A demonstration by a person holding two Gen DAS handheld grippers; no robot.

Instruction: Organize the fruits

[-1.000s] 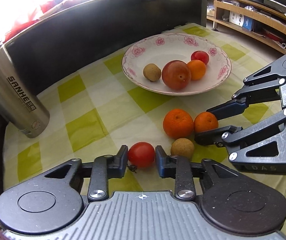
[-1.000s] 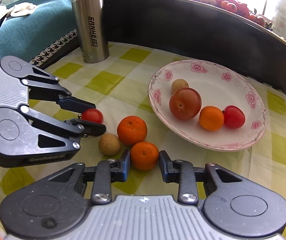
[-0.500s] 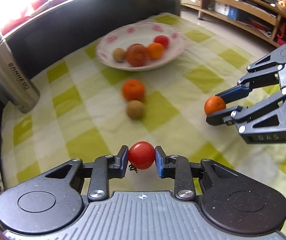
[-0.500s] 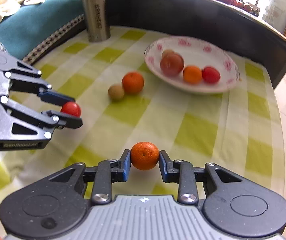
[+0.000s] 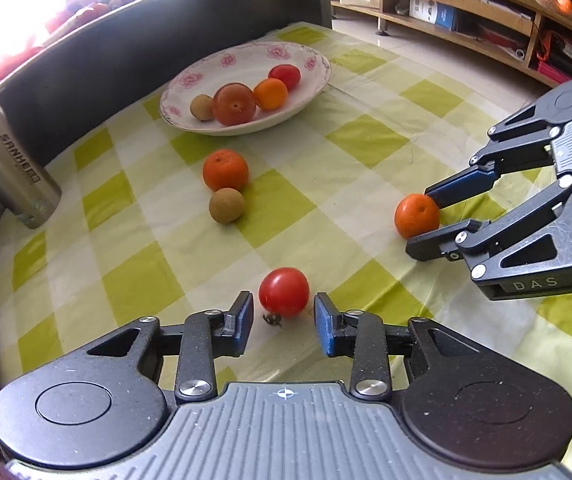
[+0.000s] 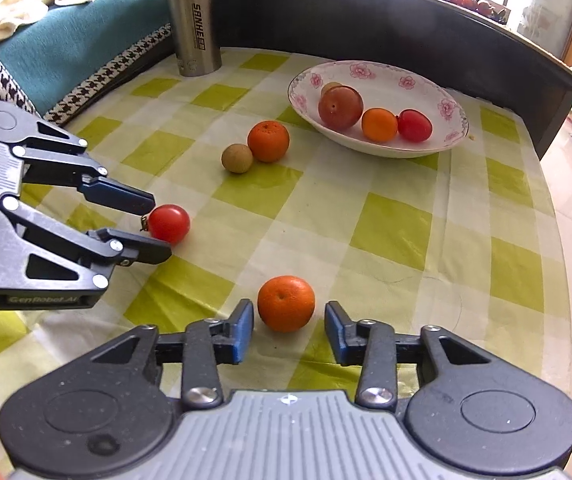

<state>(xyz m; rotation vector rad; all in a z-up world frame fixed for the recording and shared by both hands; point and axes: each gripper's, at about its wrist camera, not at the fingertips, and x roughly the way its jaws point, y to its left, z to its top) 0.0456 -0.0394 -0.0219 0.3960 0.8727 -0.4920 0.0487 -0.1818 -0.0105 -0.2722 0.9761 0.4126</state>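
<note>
Both grippers are sitting wide apart right now, neither one pinching anything. Left gripper is hanging low over the checkered tablecloth with a cherry tomato lying on the cloth between its blue pads, gaps showing on both sides. Right gripper is doing the same with a small mandarin, which is resting on the cloth between the spread fingers and not touching either pad.

Both of those fruits are sitting toward the near edge of the table. Further in, around the middle of the cloth, a bigger mandarin and a brownish longan are sitting touching each other. Past them, by the far edge against the dark backrest, the floral plate is holding a plum, another longan, an orange fruit and a red tomato. Steel thermos marked SANHE is standing upright at the far left corner.
</note>
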